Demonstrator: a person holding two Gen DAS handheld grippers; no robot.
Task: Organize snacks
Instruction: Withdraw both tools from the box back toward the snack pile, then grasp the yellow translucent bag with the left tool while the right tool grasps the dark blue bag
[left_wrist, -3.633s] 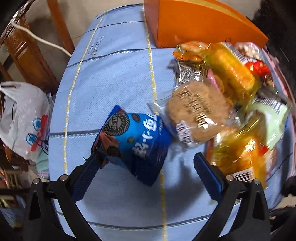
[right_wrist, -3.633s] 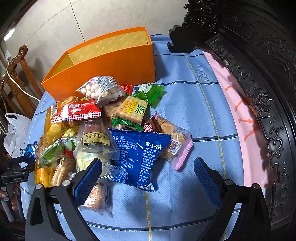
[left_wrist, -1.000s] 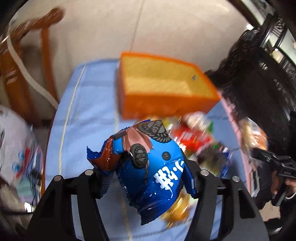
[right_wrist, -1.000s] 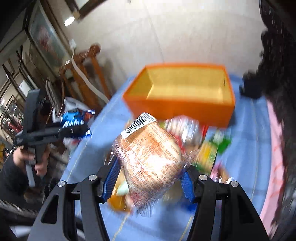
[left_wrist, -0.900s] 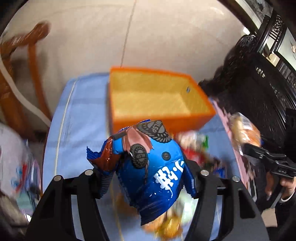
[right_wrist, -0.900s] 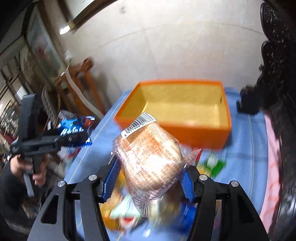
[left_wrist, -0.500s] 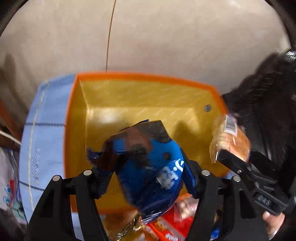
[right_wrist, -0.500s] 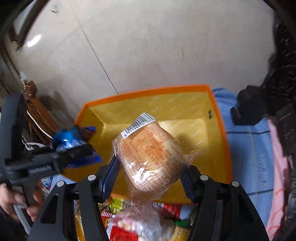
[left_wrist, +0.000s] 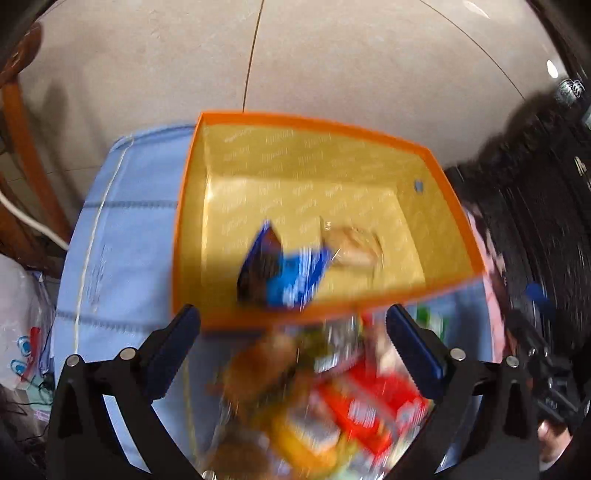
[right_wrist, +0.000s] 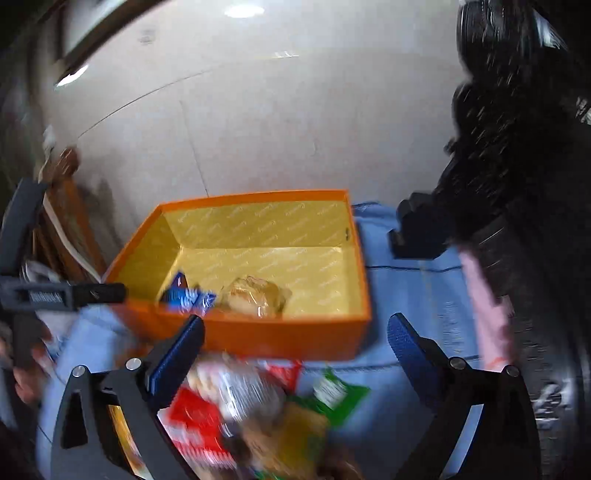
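Note:
An orange box (left_wrist: 192, 236) with a yellow inside stands at the far end of the table; it also shows in the right wrist view (right_wrist: 280, 338). A blue snack packet (left_wrist: 284, 273) and a clear-wrapped bread bun (left_wrist: 354, 247) lie on the box floor near its front wall; the right wrist view shows the blue packet (right_wrist: 186, 297) and the bun (right_wrist: 255, 291) too. My left gripper (left_wrist: 293, 347) is open and empty above the snack pile (left_wrist: 332, 402). My right gripper (right_wrist: 295, 350) is open and empty, in front of the box over the blurred pile (right_wrist: 258, 417).
The table has a light blue cloth (left_wrist: 122, 236). A dark carved chair (right_wrist: 517, 184) stands on the right. A wooden chair (left_wrist: 22, 155) and a white plastic bag (left_wrist: 18, 325) are on the left. The left gripper's handle (right_wrist: 55, 295) shows in the right wrist view.
Both grippers have opened. The blue packet and the bun have dropped into the orange box. Both grippers have pulled back from over the box toward the pile.

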